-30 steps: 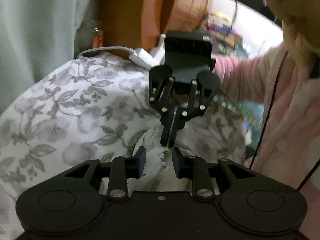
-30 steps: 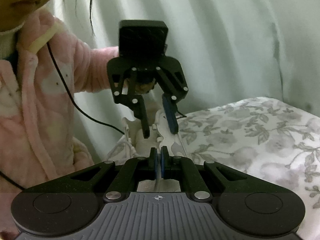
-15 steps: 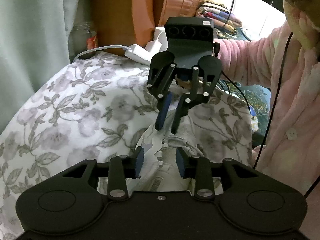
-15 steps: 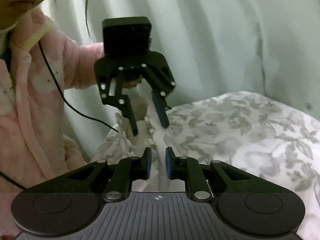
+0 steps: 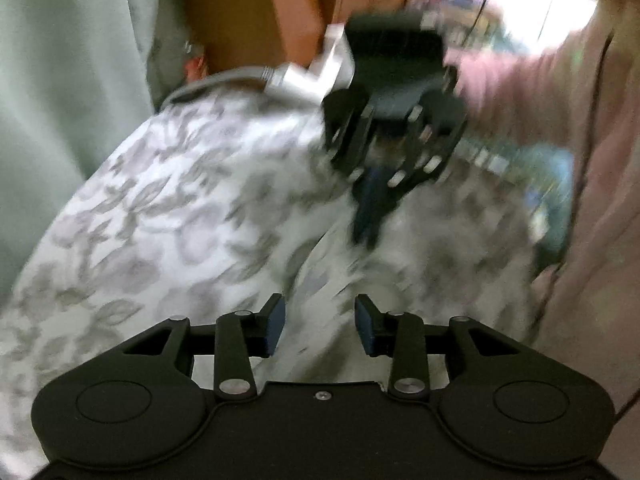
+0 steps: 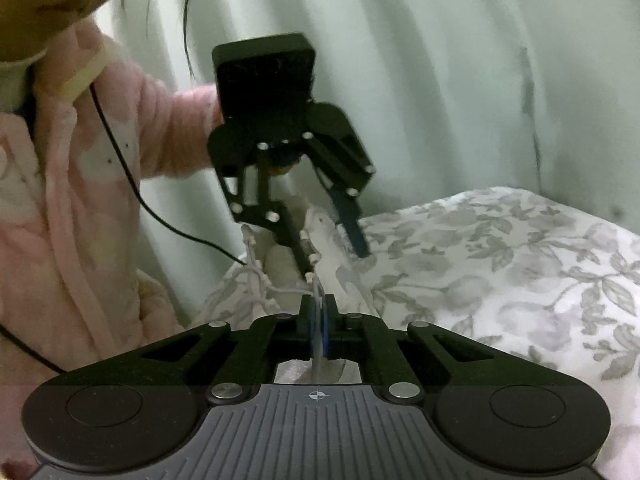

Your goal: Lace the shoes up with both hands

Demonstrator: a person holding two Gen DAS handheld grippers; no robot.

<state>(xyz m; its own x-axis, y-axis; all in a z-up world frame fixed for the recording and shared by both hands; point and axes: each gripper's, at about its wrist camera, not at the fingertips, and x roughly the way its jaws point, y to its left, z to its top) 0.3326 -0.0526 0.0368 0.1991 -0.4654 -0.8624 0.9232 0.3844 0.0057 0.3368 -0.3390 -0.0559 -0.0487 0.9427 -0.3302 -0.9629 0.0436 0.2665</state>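
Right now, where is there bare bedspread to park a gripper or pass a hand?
Free: the floral bedspread right of the shoe, up to the curtain. Crowded: over the shoe, where the open left gripper hangs and the right gripper is shut on the lace. The person's pink sleeve closes off the left.

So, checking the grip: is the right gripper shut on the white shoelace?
Shut: the right gripper has its blue pads pressed on the white shoelace.

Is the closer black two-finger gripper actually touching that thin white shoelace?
Touching. In the right wrist view, the right gripper has its blue pads shut together on the white shoelace, which runs straight between them toward the white shoe.
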